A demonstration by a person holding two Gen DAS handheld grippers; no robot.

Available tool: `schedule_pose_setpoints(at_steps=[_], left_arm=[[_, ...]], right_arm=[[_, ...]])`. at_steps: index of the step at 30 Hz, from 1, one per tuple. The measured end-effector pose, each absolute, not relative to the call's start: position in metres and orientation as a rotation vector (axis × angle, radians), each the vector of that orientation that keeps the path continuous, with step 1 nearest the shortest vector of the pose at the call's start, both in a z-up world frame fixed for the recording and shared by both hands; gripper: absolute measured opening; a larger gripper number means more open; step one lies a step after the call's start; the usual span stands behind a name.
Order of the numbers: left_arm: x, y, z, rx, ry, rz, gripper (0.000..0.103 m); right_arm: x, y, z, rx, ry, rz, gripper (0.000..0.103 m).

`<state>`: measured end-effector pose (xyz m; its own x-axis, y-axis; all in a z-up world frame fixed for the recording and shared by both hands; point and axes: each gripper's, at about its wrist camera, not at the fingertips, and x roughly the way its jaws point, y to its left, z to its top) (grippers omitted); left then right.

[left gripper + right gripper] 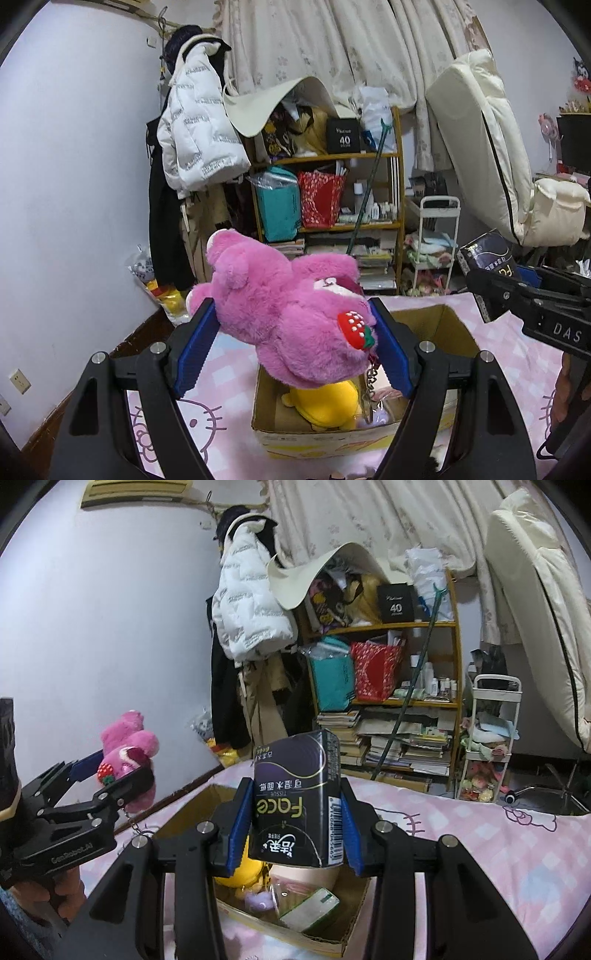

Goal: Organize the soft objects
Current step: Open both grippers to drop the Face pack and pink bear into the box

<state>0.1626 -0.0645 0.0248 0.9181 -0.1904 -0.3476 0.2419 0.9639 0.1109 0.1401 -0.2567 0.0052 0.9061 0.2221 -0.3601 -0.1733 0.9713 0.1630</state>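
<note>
My left gripper [291,343] is shut on a pink plush bear [280,306] with a strawberry patch, held above a cardboard box [317,435] on the bed. A yellow plush [328,404] lies in the box. My right gripper [291,827] is shut on a black tissue pack [295,801] marked "Face", held above the same box [325,938]. The left view shows the right gripper [491,291] with the pack [487,254] at the right. The right view shows the left gripper [110,771] and bear [129,746] at the left.
The box [184,812] also holds a purple toy [258,901], a green-white pack [314,908] and a pink item. It sits on a pink Hello Kitty sheet [480,849]. Behind stand a cluttered shelf [388,664], hanging coats [251,627], a white cart [487,738] and a mattress [535,627].
</note>
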Motion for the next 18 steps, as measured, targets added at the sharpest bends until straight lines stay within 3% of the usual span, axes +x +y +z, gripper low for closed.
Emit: schedule_pose_setpoints(at_steps=[18], left_arm=[[0.190, -0.071, -0.020, 0.168, 0.489, -0.262, 0.080]], right_arm=[[0.170, -0.251, -0.039, 0.149, 0.517, 0.257, 0.047]])
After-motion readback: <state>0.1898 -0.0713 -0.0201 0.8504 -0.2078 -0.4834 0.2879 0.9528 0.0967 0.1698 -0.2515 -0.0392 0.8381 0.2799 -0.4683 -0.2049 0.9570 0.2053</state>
